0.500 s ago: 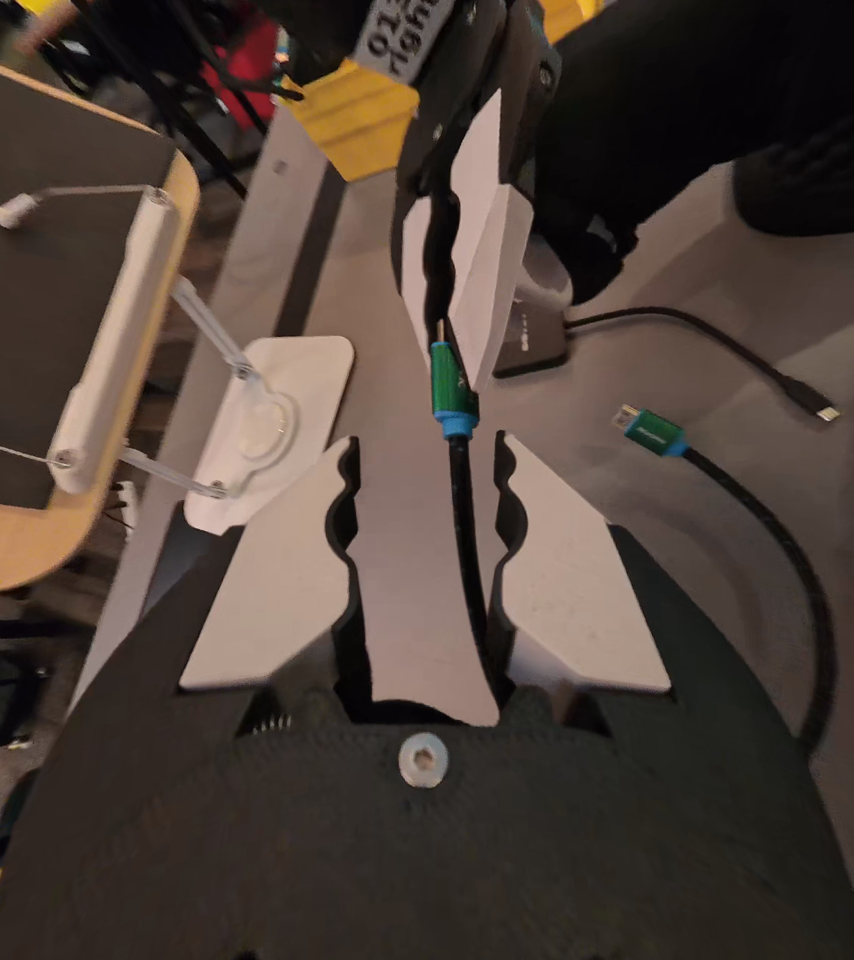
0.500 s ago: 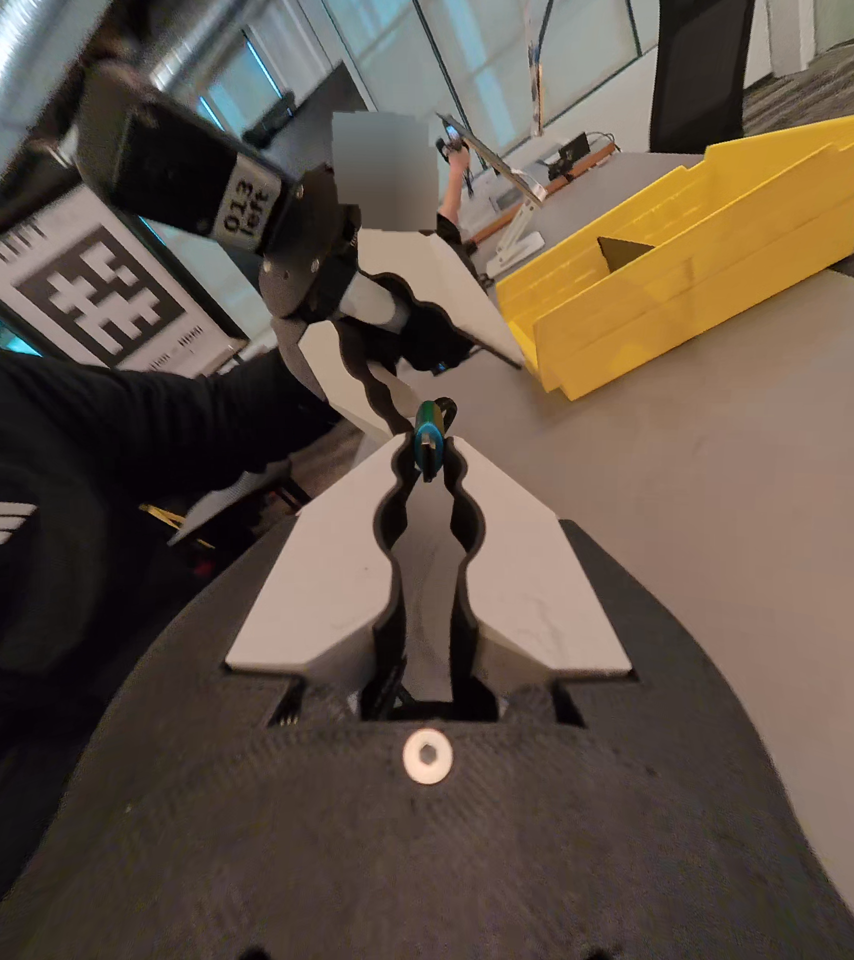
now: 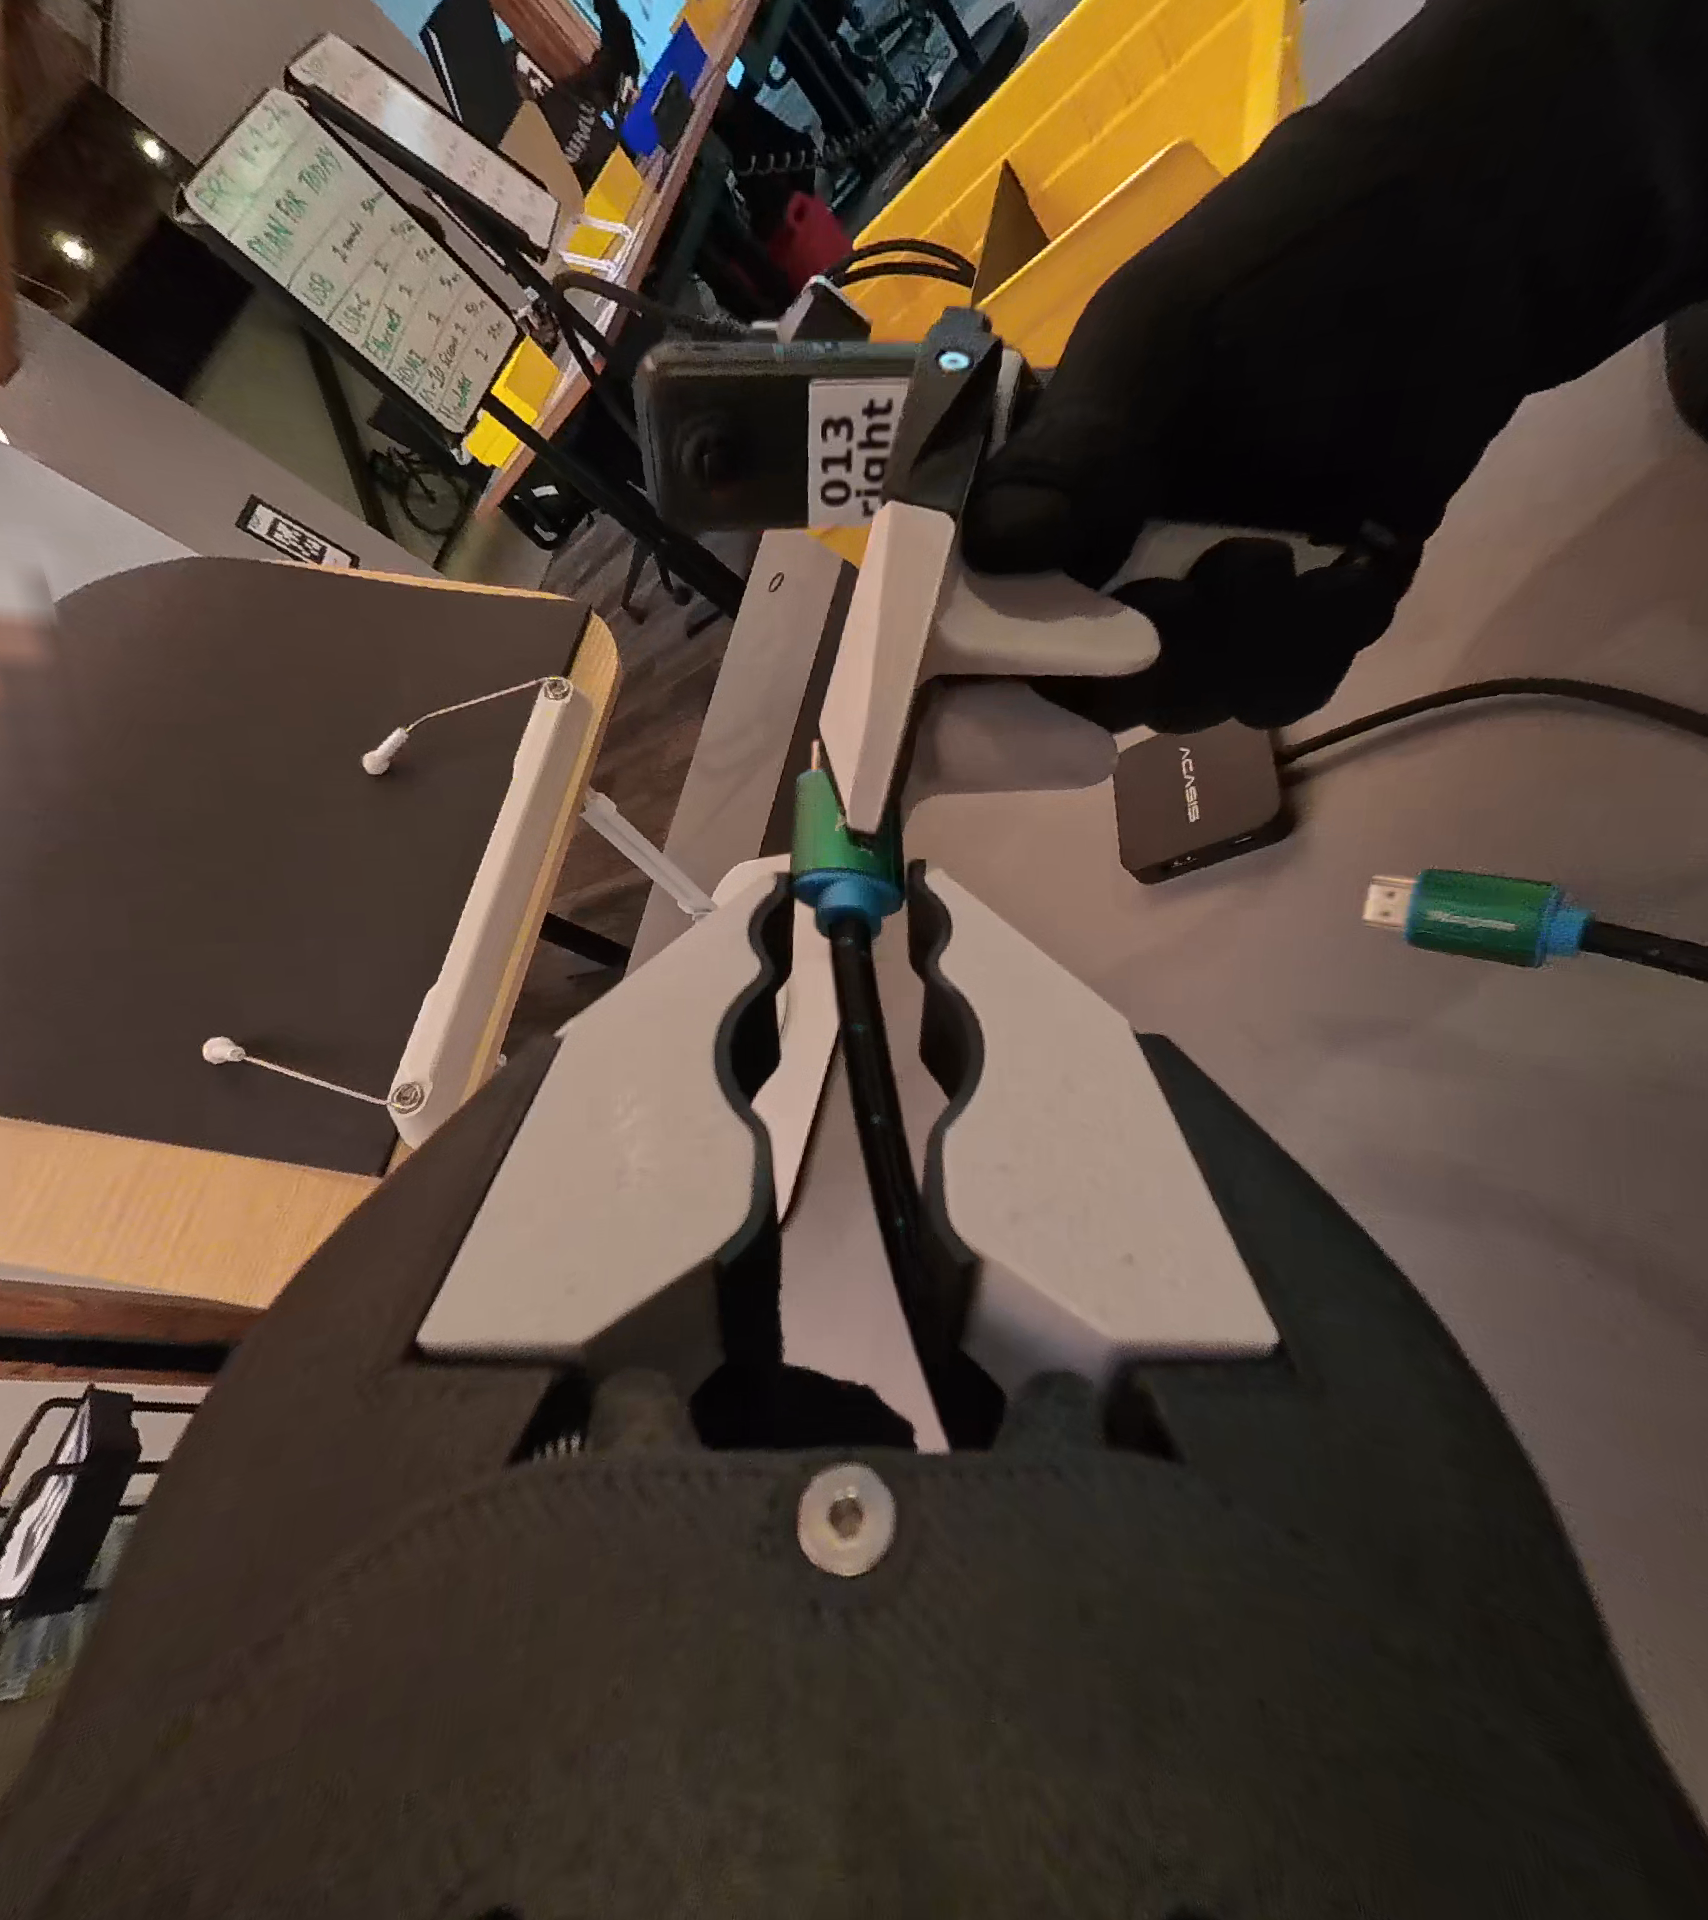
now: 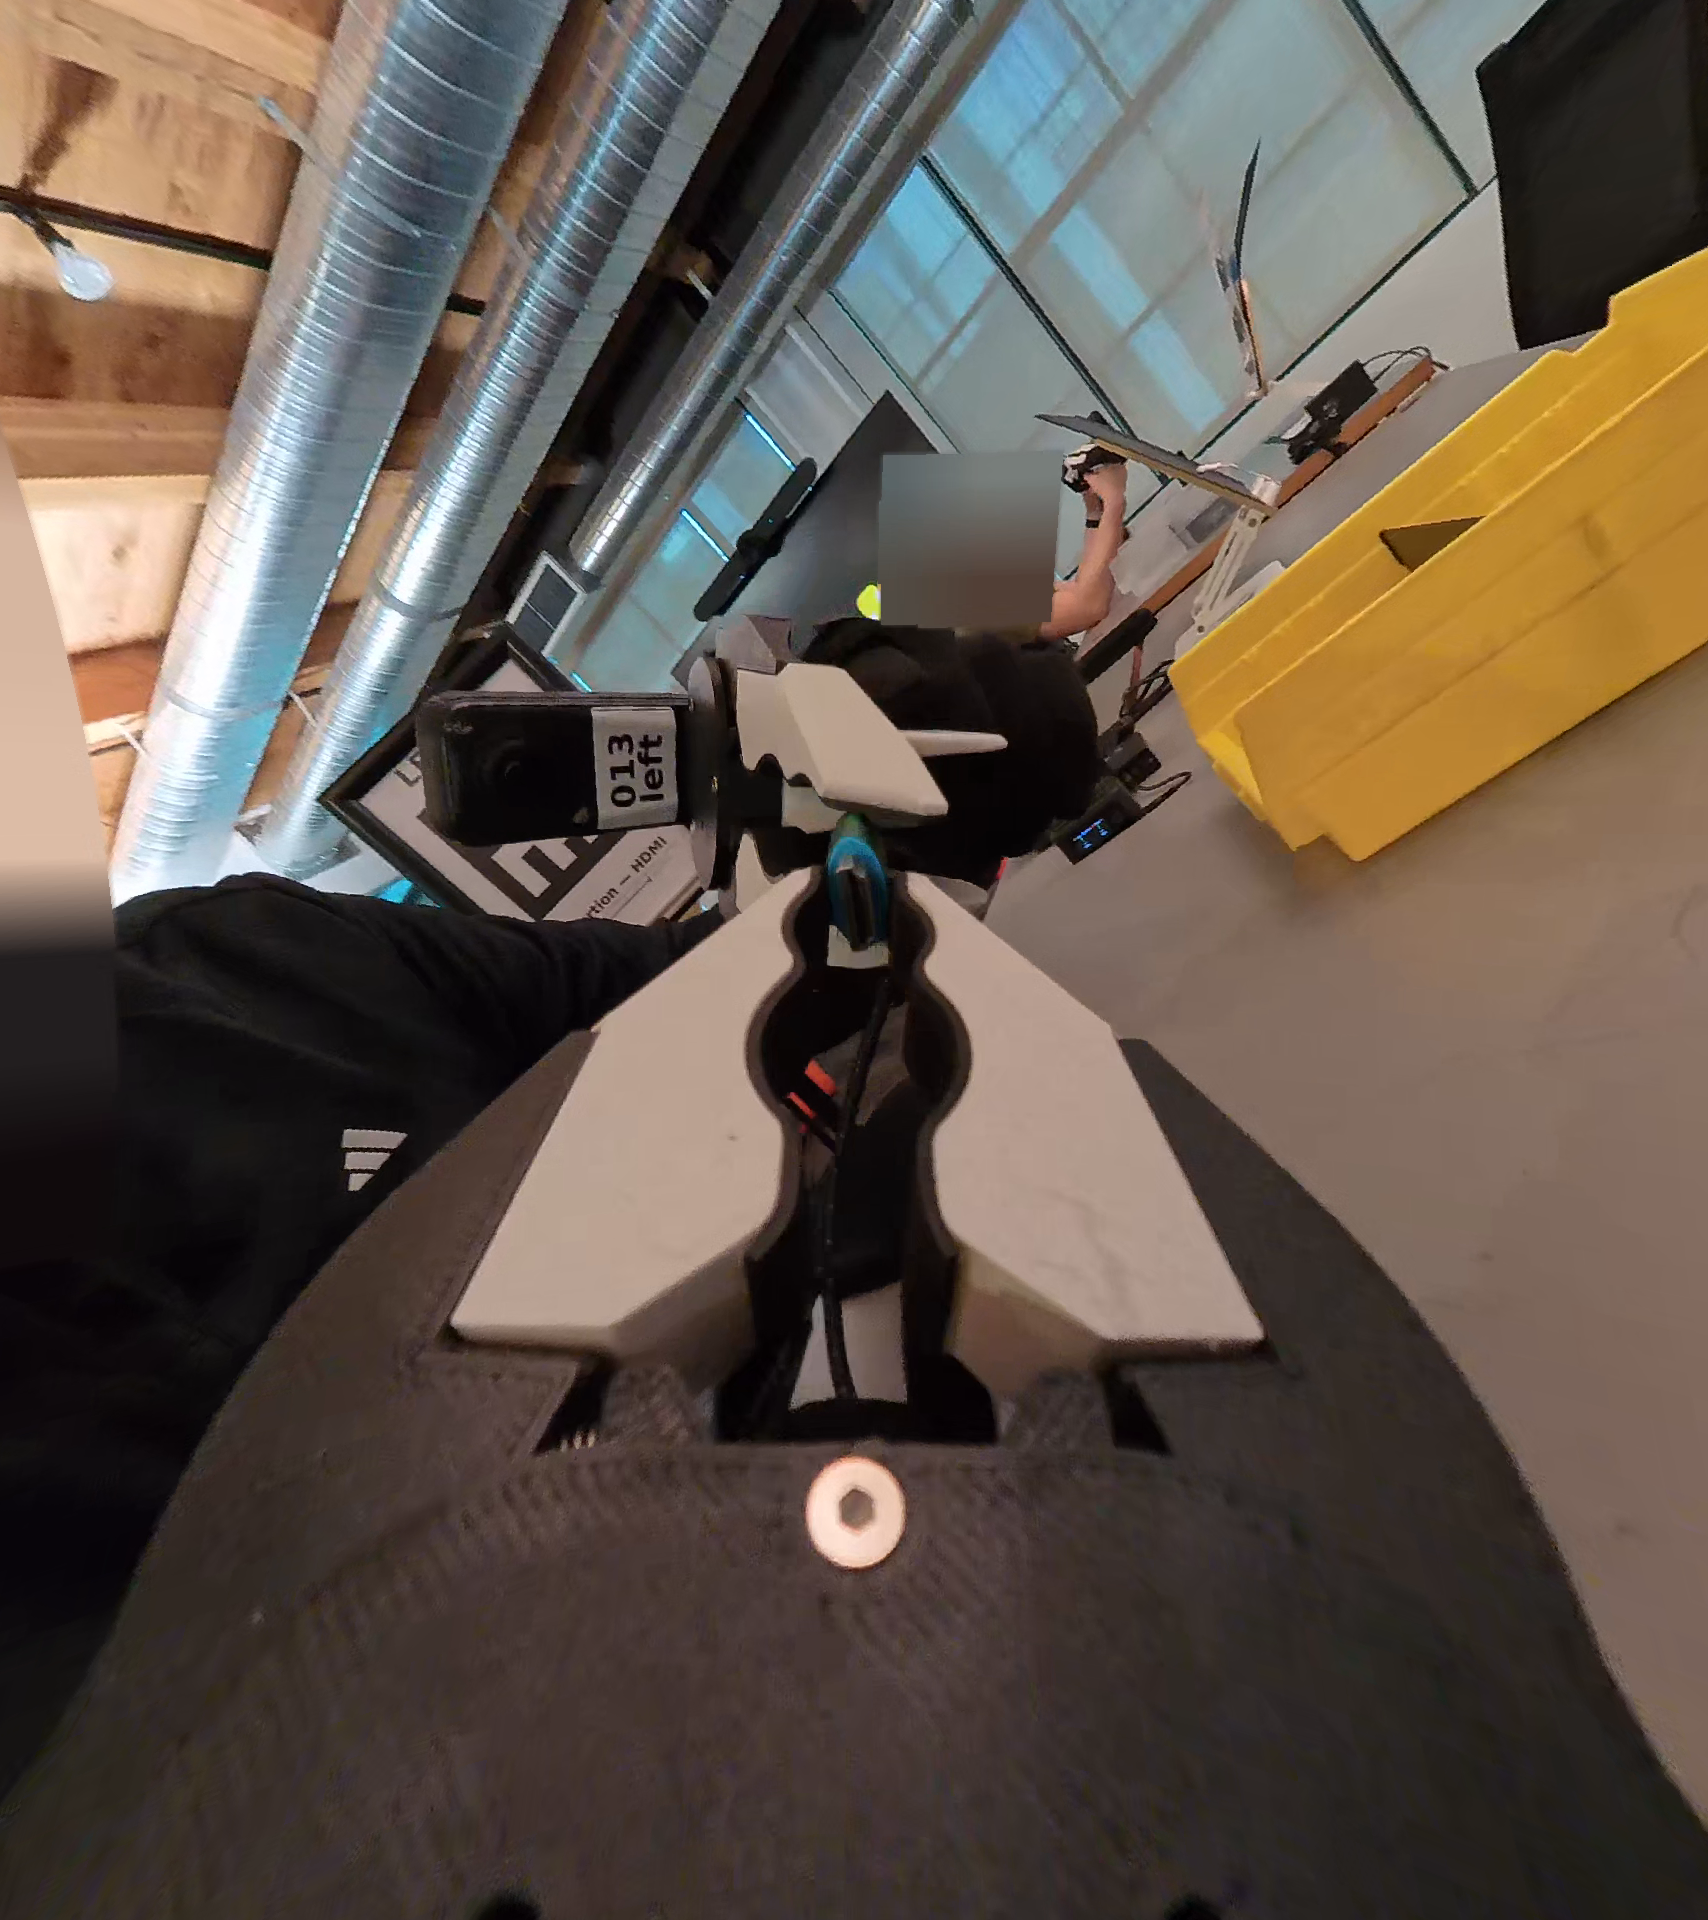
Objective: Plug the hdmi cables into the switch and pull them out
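A green HDMI plug point(image 3: 829, 831) with a blue collar is held up in the air above the grey table point(image 3: 1349, 1195). My right gripper point(image 3: 865, 816) comes from above and is shut on the plug's green body. My left gripper point(image 3: 845, 883) is shut on the blue collar, and the black cable runs back between its fingers. In the right wrist view the plug point(image 4: 850, 873) sits between my right gripper's tips point(image 4: 855, 894), with the left gripper point(image 4: 881, 795) just beyond. The black switch point(image 3: 1198, 805) lies on the table to the right. A second green HDMI plug point(image 3: 1473, 914) lies near it, unplugged.
The switch's own thin black cable point(image 3: 1556, 707) runs off to the right. A yellow bin point(image 4: 1504, 644) stands at the back of the table. A dark side table point(image 3: 206, 831) with a white bracket point(image 3: 507, 894) stands to the left. A person stands far behind.
My left gripper's jaws have closed from wide open onto the plug's blue collar. Both grippers have tilted upward. The right gripper still holds the plug.
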Tool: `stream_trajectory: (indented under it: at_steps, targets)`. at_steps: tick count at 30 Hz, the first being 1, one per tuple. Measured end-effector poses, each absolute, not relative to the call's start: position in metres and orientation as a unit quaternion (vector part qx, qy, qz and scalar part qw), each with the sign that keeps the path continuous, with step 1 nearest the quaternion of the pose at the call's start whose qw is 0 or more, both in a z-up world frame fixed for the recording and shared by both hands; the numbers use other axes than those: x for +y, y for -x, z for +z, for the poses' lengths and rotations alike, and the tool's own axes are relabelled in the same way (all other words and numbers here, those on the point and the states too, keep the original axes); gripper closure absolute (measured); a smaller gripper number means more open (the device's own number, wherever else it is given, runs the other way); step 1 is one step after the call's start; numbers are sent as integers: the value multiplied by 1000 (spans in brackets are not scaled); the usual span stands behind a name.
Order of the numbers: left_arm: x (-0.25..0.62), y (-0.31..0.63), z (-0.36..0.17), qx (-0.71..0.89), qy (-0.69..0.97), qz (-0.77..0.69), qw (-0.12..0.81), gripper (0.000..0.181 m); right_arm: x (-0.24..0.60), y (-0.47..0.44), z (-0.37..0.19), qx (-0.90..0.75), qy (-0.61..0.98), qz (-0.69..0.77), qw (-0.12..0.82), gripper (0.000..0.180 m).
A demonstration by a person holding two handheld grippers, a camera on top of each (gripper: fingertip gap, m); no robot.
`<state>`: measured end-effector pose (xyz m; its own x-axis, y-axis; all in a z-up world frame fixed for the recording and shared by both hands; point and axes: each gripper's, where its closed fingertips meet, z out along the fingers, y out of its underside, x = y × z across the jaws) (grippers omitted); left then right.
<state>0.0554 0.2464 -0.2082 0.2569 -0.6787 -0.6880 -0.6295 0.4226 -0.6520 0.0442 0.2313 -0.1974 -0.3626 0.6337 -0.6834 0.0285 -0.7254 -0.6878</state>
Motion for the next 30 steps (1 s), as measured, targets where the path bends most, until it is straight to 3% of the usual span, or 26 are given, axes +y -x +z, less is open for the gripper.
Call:
stream_trajectory:
  at_steps: [8, 10, 12, 18, 22, 30]
  targets:
    - [247, -54, -209, 592, 560, -33, 578, 163, 233, -44, -198, -312, 524, 765, 205, 170]
    - [248, -53, -210, 574, 588, -72, 565, 163, 239, -46, -199, -331, 541, 732, 249, 155]
    - [250, -49, -208, 547, 614, -115, 557, 163, 248, -51, -204, -380, 567, 652, 329, 148]
    - [253, -45, -213, 483, 686, -260, 479, 163, 263, -62, -200, -608, 501, 169, 592, 148]
    - [253, -49, -211, 450, 704, -314, 451, 163, 264, -50, -209, -690, 391, -74, 605, 155]
    - [245, -54, -214, 431, 712, -368, 415, 163, 264, -41, -207, -685, 358, -136, 619, 169]
